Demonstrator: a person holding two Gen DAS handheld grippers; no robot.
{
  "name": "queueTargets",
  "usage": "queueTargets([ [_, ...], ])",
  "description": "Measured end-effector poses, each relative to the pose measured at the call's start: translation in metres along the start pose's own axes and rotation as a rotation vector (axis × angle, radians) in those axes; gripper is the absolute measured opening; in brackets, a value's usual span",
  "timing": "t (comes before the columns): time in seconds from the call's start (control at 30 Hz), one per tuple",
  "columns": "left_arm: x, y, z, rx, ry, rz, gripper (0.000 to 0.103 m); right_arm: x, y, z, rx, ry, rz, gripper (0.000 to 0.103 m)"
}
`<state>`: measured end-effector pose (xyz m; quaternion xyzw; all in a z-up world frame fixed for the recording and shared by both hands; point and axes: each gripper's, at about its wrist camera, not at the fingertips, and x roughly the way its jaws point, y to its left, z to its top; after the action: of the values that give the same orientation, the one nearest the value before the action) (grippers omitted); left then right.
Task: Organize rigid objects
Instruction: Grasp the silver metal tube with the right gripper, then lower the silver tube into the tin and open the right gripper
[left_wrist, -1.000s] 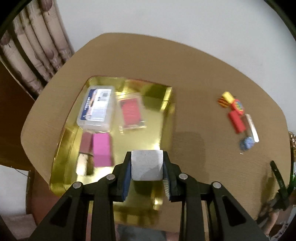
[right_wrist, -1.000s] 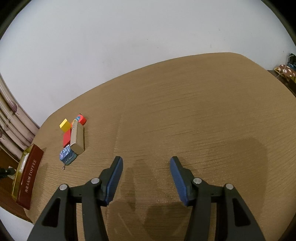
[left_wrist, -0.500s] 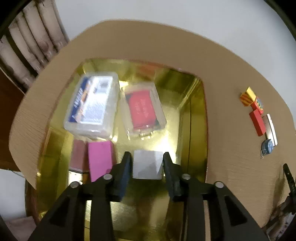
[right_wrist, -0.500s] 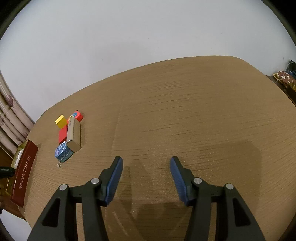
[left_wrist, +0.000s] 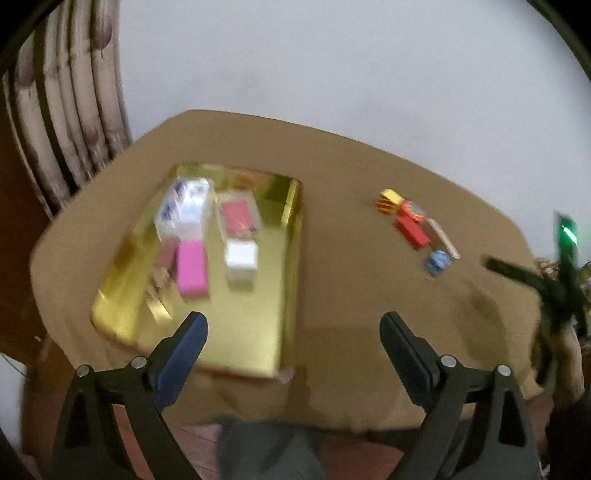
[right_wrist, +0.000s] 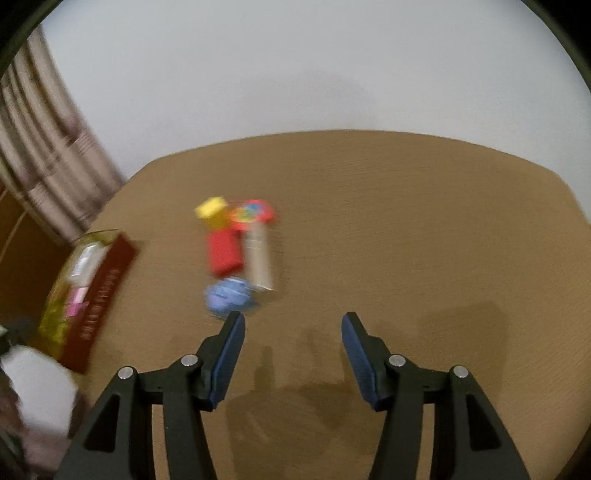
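A gold tray (left_wrist: 258, 325) on the brown table holds a clear box with a blue label (left_wrist: 183, 206), a clear box with a red card (left_wrist: 238, 216), a pink block (left_wrist: 191, 269) and a white block (left_wrist: 241, 260). My left gripper (left_wrist: 293, 332) is open and empty, pulled back above the tray's near edge. Loose items lie in a cluster: yellow block (right_wrist: 211, 211), red block (right_wrist: 223, 253), round colourful piece (right_wrist: 251, 214), beige bar (right_wrist: 259, 258), blue tin (right_wrist: 229, 297). My right gripper (right_wrist: 293, 330) is open and empty, just behind the blue tin.
A curtain (left_wrist: 62, 122) hangs at the far left. The tray also shows in the right wrist view (right_wrist: 55, 314) with a dark red side (right_wrist: 99, 299). The other gripper (left_wrist: 554, 280) appears at the right edge of the left wrist view.
My left gripper let go of the white block in the tray, opened wide and pulled back. My right gripper moved left toward the cluster of loose items.
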<state>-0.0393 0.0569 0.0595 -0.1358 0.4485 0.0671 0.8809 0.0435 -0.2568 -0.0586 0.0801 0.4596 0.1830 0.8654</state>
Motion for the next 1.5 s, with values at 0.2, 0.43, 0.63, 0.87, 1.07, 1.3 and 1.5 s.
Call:
queueTargets([
  [0.2, -0.011, 0.014, -0.049, -0.126, -0.057, -0.059, 0.092, 0.057, 0.036, 0.047, -0.072, 0.152, -0.027, 0.057],
  [0.43, -0.008, 0.026, -0.072, -0.103, 0.001, -0.025, 0.084, 0.096, 0.044, 0.066, -0.101, 0.244, -0.087, 0.055],
  [0.63, -0.014, 0.01, -0.088, 0.055, -0.074, 0.145, 0.085, 0.124, 0.044, 0.07, -0.11, 0.322, -0.138, 0.034],
  [0.87, -0.021, 0.001, -0.092, 0.103, -0.093, 0.118, 0.081, 0.128, 0.041, 0.076, -0.119, 0.317, -0.159, 0.02],
  [1.07, -0.024, 0.018, -0.092, 0.024, -0.098, 0.115, 0.081, 0.083, 0.053, 0.091, -0.055, 0.232, -0.034, 0.02],
  [1.3, -0.034, 0.032, -0.094, -0.038, -0.121, 0.102, 0.082, 0.051, 0.184, 0.109, -0.131, 0.23, 0.24, 0.02],
  [1.5, -0.032, 0.042, -0.093, -0.02, -0.097, 0.144, 0.082, 0.089, 0.278, 0.094, -0.131, 0.312, 0.331, 0.02],
])
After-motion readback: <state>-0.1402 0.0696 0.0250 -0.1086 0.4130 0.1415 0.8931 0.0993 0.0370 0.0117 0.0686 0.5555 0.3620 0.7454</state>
